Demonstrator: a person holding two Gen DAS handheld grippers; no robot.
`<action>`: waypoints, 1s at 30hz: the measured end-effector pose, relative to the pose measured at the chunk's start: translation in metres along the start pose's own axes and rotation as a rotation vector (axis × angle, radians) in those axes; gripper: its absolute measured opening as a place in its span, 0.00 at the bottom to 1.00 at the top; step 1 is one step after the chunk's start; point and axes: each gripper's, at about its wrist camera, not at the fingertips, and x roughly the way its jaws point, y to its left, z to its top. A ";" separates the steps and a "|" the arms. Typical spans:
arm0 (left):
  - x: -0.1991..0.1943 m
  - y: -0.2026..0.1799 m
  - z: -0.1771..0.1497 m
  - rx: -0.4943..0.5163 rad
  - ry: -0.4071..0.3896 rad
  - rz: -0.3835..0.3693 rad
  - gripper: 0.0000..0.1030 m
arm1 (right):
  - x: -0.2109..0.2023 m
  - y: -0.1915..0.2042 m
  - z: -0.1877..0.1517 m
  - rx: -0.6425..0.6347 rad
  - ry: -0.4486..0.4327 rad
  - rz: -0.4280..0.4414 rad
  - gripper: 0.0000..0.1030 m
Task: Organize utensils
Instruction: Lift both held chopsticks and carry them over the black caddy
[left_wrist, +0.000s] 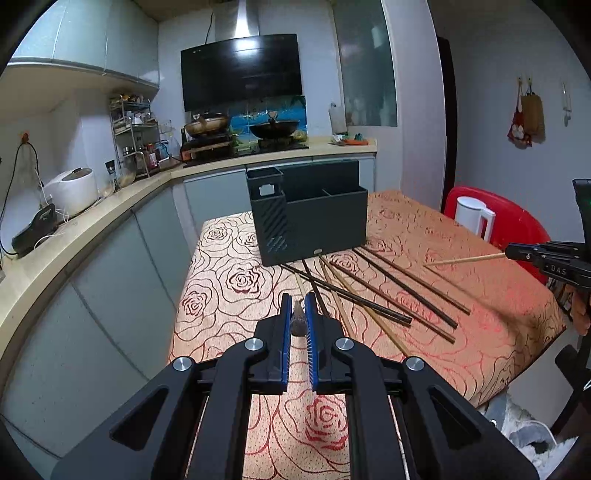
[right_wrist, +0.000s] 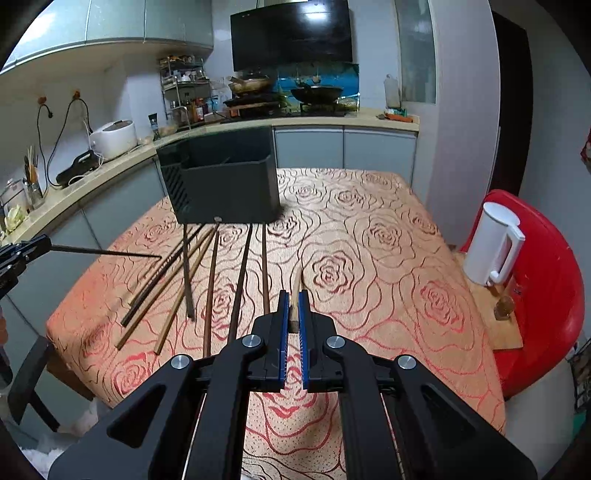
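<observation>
Chopsticks (right_wrist: 210, 280) lie fanned on the rose cloth (right_wrist: 369, 258) at frame centre, just before the dark holder (right_wrist: 225, 192). Left gripper (left_wrist: 298, 306) clamps a dark chopstick (right_wrist: 107, 252); right gripper (right_wrist: 293, 302) clamps a pale chopstick (left_wrist: 465, 259), both lifted off the cloth.

surface: rose-patterned table (right_wrist: 369, 236) | on it: black utensil holder (right_wrist: 225, 184); loose chopsticks (right_wrist: 210, 280) in front
</observation>
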 end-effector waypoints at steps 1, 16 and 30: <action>0.000 0.001 0.002 -0.004 -0.004 -0.002 0.07 | -0.001 0.000 0.002 0.000 -0.003 0.002 0.06; 0.014 0.026 0.054 -0.039 -0.052 -0.022 0.07 | 0.014 0.012 0.069 -0.015 -0.057 0.068 0.06; 0.031 0.036 0.115 0.003 -0.064 -0.050 0.07 | 0.023 0.020 0.140 -0.024 -0.116 0.131 0.06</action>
